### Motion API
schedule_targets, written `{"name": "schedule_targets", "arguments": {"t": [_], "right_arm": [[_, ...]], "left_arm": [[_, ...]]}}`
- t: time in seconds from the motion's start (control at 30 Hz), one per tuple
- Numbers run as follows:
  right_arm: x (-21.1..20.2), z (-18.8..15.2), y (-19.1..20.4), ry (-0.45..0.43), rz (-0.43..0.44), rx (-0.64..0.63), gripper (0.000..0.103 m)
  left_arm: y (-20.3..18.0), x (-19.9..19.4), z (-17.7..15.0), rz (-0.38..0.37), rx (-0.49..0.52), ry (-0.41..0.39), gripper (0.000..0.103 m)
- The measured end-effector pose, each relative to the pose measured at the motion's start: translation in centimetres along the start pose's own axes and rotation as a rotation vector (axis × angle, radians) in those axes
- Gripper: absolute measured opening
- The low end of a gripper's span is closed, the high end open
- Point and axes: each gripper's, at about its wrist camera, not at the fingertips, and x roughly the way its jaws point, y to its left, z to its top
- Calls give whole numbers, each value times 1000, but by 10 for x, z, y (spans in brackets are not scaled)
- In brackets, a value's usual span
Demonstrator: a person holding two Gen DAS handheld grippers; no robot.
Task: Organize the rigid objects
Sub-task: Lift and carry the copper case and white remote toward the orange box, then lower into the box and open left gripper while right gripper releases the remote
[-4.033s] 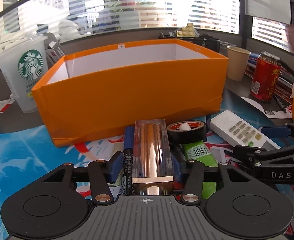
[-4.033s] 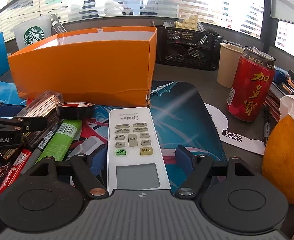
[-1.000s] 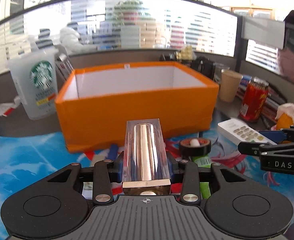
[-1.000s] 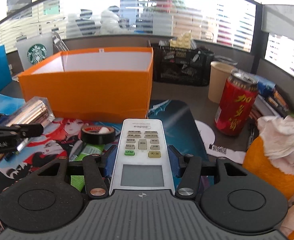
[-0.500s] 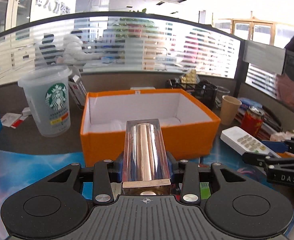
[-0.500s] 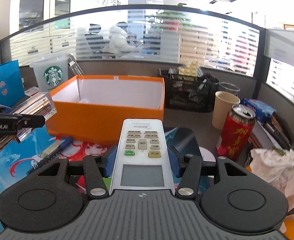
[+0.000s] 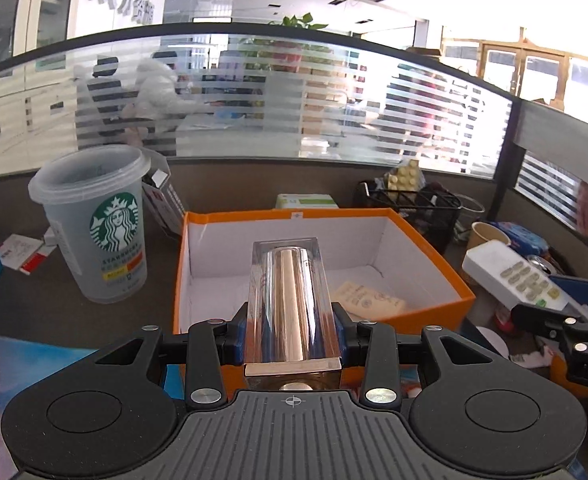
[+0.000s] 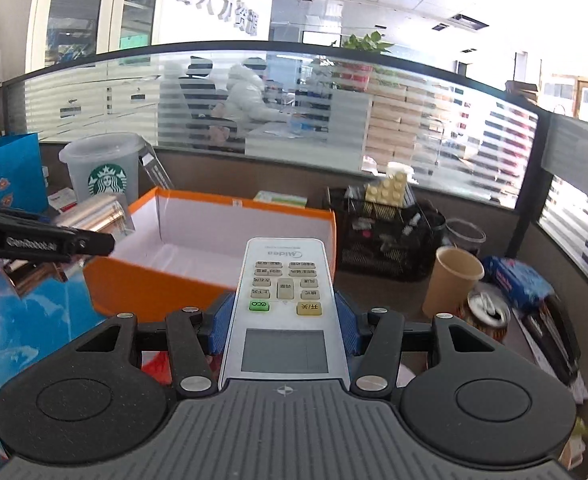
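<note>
My left gripper (image 7: 291, 334) is shut on a clear case with a rose-gold cylinder inside (image 7: 289, 300), held in the air above the near edge of the open orange box (image 7: 450, 284). A small beige booklet (image 7: 368, 300) lies on the box's white floor. My right gripper (image 8: 281, 320) is shut on a white Midea remote control (image 8: 283, 292), held above the near right of the orange box (image 8: 141, 280). The left gripper with its case shows at the left of the right wrist view (image 8: 89, 236). The remote also shows at the right of the left wrist view (image 7: 514, 274).
A Starbucks plastic cup (image 7: 97, 224) stands left of the box. A black mesh organizer (image 8: 386, 240), a paper cup (image 8: 450, 280) and a red drink can (image 8: 488, 314) stand to the right. A blue printed mat (image 8: 25, 332) covers the desk. A blue bag (image 8: 9, 172) stands far left.
Both grippers have risen higher and moved forward over the orange box with their objects held; the box interior and the booklet now show more fully.
</note>
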Motion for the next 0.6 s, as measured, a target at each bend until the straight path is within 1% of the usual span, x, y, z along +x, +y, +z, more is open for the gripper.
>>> {"name": "schedule_targets", "arguments": {"t": [0.33,0.6], "right_arm": [[48,41,5,29,16,-34,50],[90,62,6,63,45,-35,50]], "left_arm": [[9,38,30,55,-3,47,36],[14,78,39,73,2,110,36]]}}
